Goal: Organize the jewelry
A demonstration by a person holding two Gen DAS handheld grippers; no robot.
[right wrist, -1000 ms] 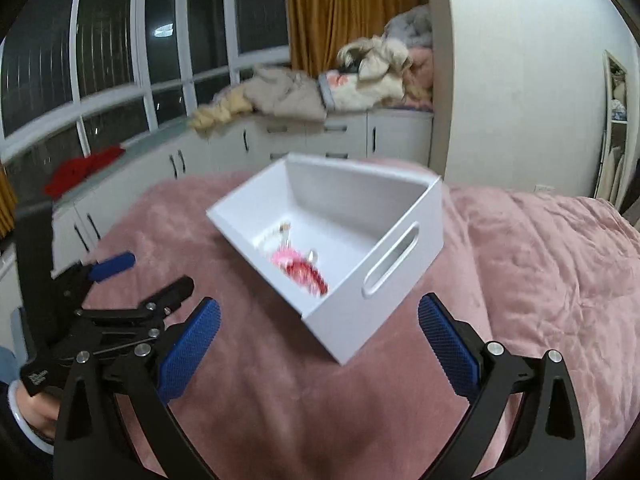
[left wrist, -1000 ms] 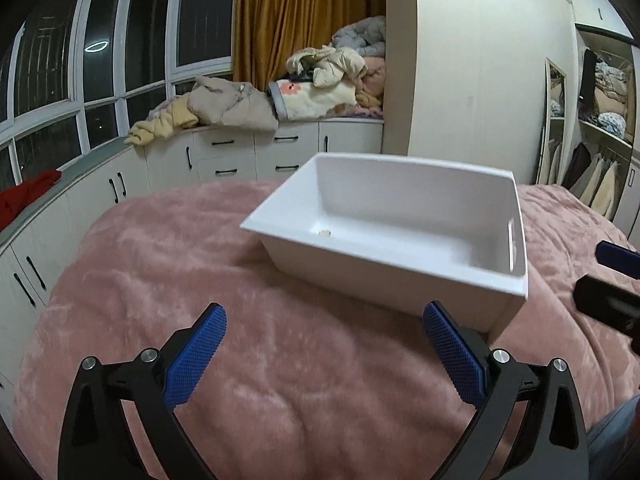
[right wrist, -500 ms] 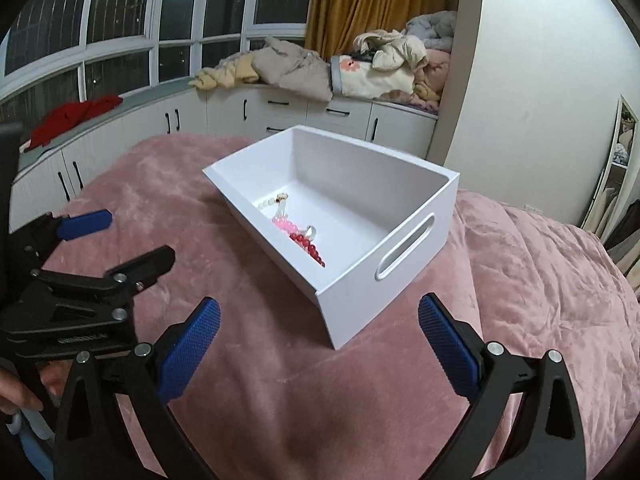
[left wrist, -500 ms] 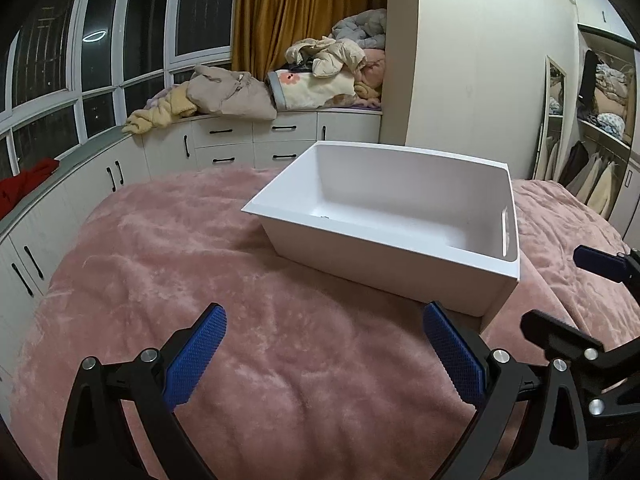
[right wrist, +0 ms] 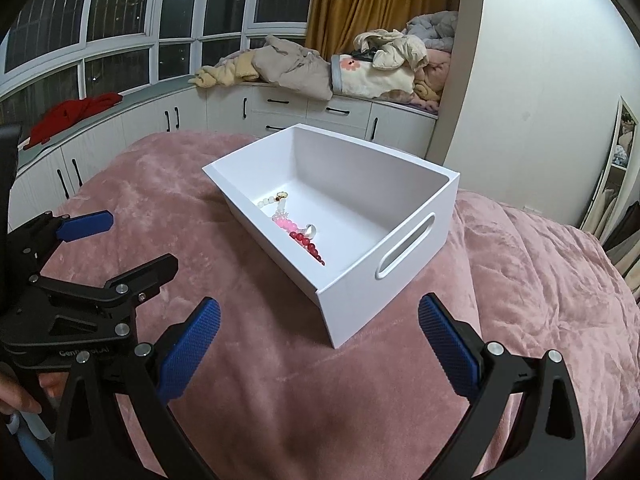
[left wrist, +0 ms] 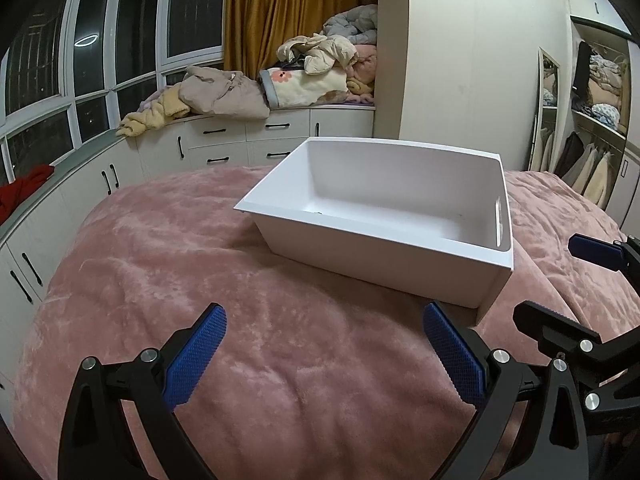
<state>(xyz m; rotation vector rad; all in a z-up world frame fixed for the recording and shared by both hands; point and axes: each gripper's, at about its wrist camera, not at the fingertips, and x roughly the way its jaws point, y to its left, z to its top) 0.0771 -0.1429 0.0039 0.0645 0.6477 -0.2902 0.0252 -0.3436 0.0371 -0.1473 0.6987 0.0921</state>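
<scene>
Both tools hover on the near side of the white bin (right wrist: 332,216), above the pink blanket (right wrist: 280,380). Left gripper (left wrist: 324,356): jaws spread wide, nothing between the blue pads (left wrist: 196,356). Right gripper (right wrist: 320,344): jaws likewise wide and empty, sitting just off the bin's near corner. Neither touches the bin.

Inside the bin, against the left wall as the right wrist view shows it, lies the jewelry: a red bead strand (right wrist: 308,246) nearest, then pink beads (right wrist: 286,224) with a small clear piece beside them, then white beads (right wrist: 270,201) farthest in. Together they run as one loose line, long axis parallel to that wall, from the near corner toward the far one. From the left wrist view the near wall hides almost all of it.

The bin itself points its slotted handle end (right wrist: 404,250) to the right of the beads; its long axis runs near-left to far-right.

Judgement: no jewelry shows on the blanket around the bin, so the gathering step looks finished or nearly so. Any next move would probably call for reaching over the bin's wall with jaws narrowed to suit thin beads.

Beyond the bin: white cabinets (right wrist: 280,110) piled with bedding.
</scene>
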